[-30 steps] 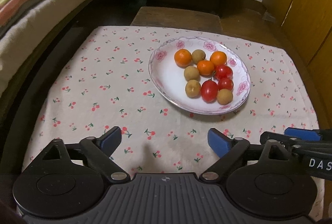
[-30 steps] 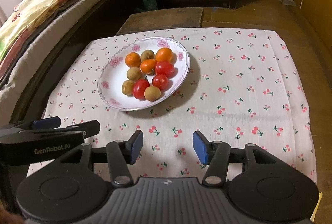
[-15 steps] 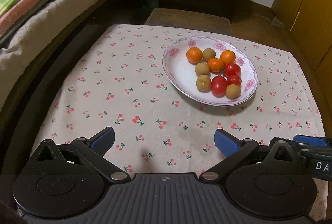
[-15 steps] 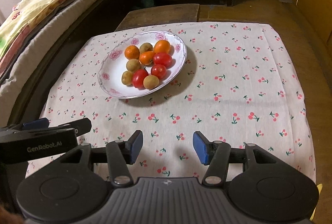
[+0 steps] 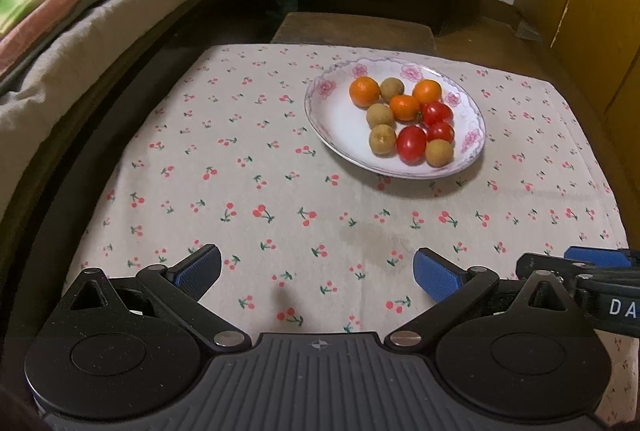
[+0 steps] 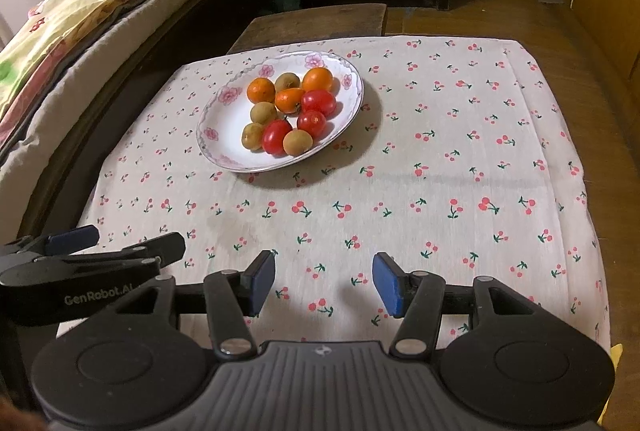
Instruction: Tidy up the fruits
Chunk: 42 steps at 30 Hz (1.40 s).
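Fruits (image 5: pixel 404 121): we see all gathered on the floral plate (image 5: pixel 332 119), mixed.
Left gripper (image 5: pixel 316 271): jaws apart, empty, near the plate.
Right gripper (image 6: pixel 324 281): same.

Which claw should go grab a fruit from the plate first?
Probably the left claw. The plate lies on the left part of the cloth, nearer that side. The right claw sits further to the right. Both are open and empty.
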Motion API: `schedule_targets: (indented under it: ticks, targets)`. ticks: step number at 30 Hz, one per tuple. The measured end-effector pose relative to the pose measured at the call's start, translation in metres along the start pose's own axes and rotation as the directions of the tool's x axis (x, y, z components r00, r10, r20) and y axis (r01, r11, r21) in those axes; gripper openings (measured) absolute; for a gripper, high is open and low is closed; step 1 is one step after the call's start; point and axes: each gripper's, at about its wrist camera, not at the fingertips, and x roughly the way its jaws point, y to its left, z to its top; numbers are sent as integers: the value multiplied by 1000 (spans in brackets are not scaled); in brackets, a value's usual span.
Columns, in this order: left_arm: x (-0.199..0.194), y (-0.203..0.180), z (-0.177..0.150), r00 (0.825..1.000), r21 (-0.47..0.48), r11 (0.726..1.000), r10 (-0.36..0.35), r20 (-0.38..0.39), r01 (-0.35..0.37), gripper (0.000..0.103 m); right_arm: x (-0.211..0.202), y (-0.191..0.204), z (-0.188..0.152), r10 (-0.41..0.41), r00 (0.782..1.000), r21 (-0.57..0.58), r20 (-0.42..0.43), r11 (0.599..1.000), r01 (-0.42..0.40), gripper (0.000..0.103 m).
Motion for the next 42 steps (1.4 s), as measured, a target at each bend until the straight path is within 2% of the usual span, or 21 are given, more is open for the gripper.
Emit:
schedule_targets:
  ticks: [6,11,19,25,31,42]
  targets:
    - [-2,-1,-4,999,16,999,32,-3,-32,103,-5,4,-4,4,1000,-6,3,1000,-4,54]
    - [-6,2,-7,1000,-13,1000,-20,-6,20,103,-5,4,-8,-1,1000,-4,-6,1000,1,54]
    - [-7,1,-12,1000,6,1000,-8,-10,8,103,-8,2,-11,2,1000,6,-5,1000,-2,54]
    - [-6,7,-17,999,-25,999,-35,-40,34,103,-9,4,-13,6,1000,1,-7,1000,-6,54]
    - [-10,4,-20,1000,-2,1000,-4,-17,4,103,-9,8,-15,12,1000,-9,-9,1000,-12,54]
    - [-11,1,-26,999,12,1000,-21,-29,21,103,-9,9,-17,6,1000,-13,-15,1000,-6,55]
